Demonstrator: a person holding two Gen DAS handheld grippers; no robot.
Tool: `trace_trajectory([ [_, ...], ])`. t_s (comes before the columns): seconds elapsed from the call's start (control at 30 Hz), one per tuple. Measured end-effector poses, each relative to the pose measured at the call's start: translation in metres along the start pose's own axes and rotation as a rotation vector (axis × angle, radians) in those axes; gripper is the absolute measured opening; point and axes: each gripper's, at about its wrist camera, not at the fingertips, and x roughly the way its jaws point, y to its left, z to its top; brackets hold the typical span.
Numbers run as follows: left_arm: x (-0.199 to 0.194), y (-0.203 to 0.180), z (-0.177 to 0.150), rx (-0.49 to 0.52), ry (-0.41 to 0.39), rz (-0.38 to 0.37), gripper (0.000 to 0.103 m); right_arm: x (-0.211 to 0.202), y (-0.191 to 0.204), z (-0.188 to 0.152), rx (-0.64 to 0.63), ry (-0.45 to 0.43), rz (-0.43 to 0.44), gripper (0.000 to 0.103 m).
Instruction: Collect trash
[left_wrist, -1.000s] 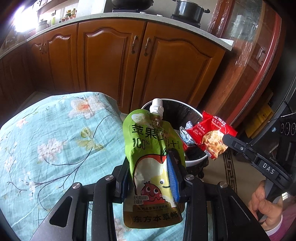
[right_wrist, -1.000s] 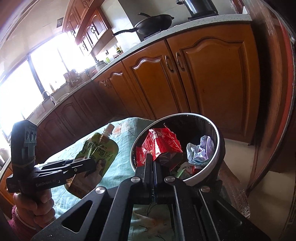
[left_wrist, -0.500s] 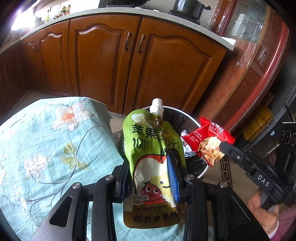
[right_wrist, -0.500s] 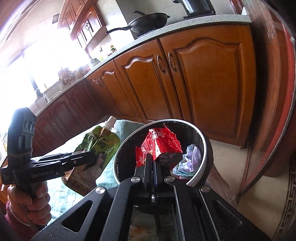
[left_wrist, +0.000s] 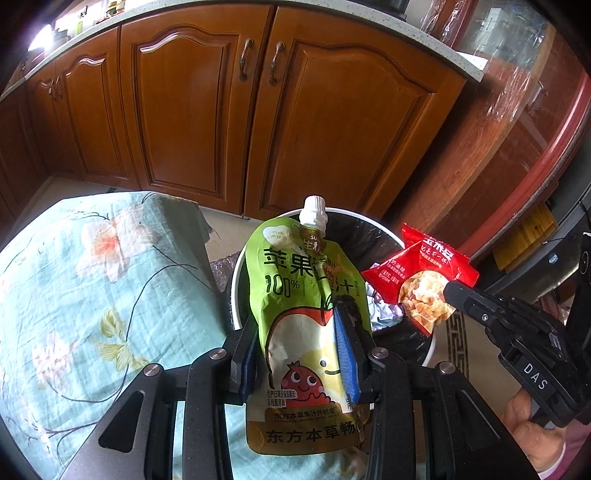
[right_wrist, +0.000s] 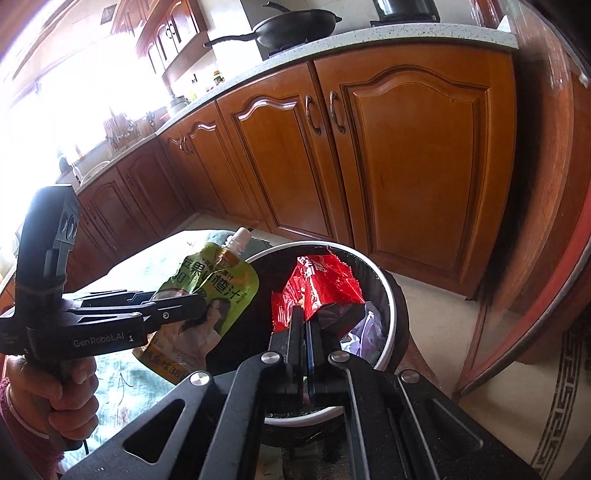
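Holding two wrappers over the bin

Left hand-held gripper (left_wrist: 301, 343) was clamped, part-way closed, on a green spouted juice pouch with a white cap (left_wrist: 306, 306), upright, its top over the near rim of the round white-rimmed bin with a black liner (left_wrist: 236, 280). Right hand-held gripper (right_wrist: 306, 325) was fully closed on the edge of a crinkled red foil snack wrapper (right_wrist: 321, 284), above the bin's mouth. Crumpled pale paper (right_wrist: 364, 326) lay inside the bin. A bench under a teal floral cloth (left_wrist: 92, 295) stood just beside the bin; brown wooden cabinets (left_wrist: 221, 110) behind.
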Motion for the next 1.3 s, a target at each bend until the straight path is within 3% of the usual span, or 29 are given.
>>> trace_trajectory([
  [0.6, 0.018, -0.019, 0.014, 0.015, 0.06, 0.043, 0.037, 0.029, -0.012, 0.01, 0.003, 0.081, 0.003, 0.001],
  [0.93, 0.008, -0.02, 0.012, 0.01, 0.048, 0.042, 0.044, 0.031, -0.021, 0.014, 0.054, 0.087, 0.025, 0.01],
  [1.03, -0.005, -0.017, 0.005, 0.004, 0.02, 0.042, 0.049, 0.024, -0.023, 0.01, 0.075, 0.071, 0.034, 0.017],
  [1.3, -0.046, -0.003, -0.044, -0.09, -0.055, -0.003, 0.053, -0.005, -0.012, -0.01, 0.132, -0.006, 0.081, 0.048],
])
